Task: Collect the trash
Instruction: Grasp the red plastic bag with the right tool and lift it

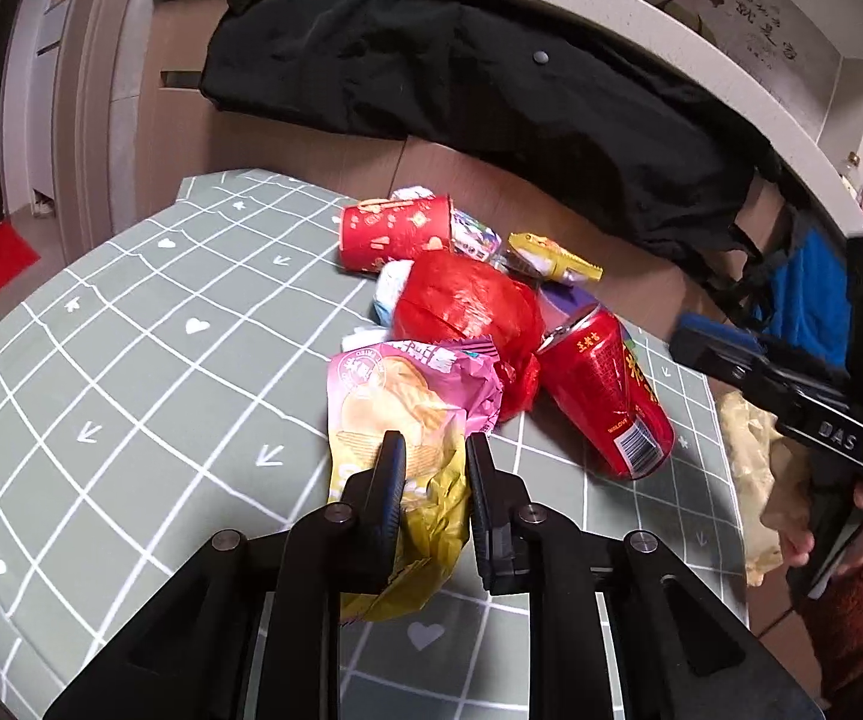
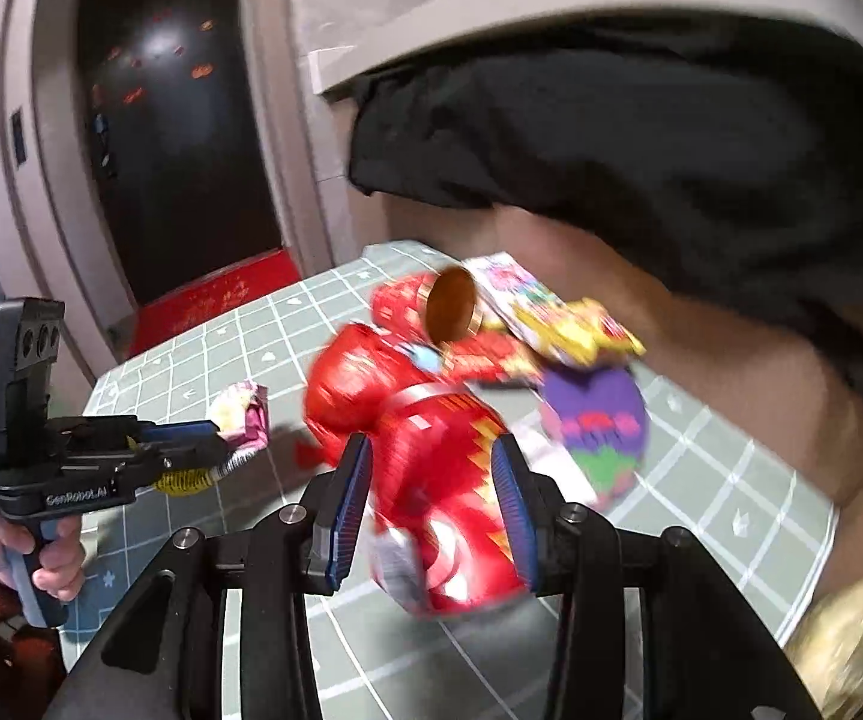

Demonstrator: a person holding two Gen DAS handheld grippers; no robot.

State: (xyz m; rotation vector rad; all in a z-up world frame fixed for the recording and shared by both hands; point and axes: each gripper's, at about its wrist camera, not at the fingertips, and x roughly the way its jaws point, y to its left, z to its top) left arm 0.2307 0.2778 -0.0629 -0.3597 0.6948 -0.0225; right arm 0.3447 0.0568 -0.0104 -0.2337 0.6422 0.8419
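Note:
My left gripper [image 1: 431,447] is shut on a pink and yellow chip bag [image 1: 395,396], whose lower end hangs crumpled between the fingers. The right wrist view shows that gripper [image 2: 221,450] from the side, holding the bag [image 2: 245,414] above the table. A red drink can [image 1: 605,390] lies on its side on the green checked tablecloth [image 1: 131,360]. My right gripper [image 1: 680,339] hovers just right of the can's far end, open. In its own view the can [image 2: 431,480] appears blurred in the gap between the blue pads [image 2: 344,504], not gripped.
Behind the can lie a red paper cup [image 1: 395,234], a knotted red plastic bag [image 1: 467,300], a yellow wrapper [image 1: 551,255] and a purple packet [image 2: 593,414]. A black coat [image 1: 491,90] drapes the bench beyond. Crumpled beige paper [image 1: 755,468] sits off the table's right edge.

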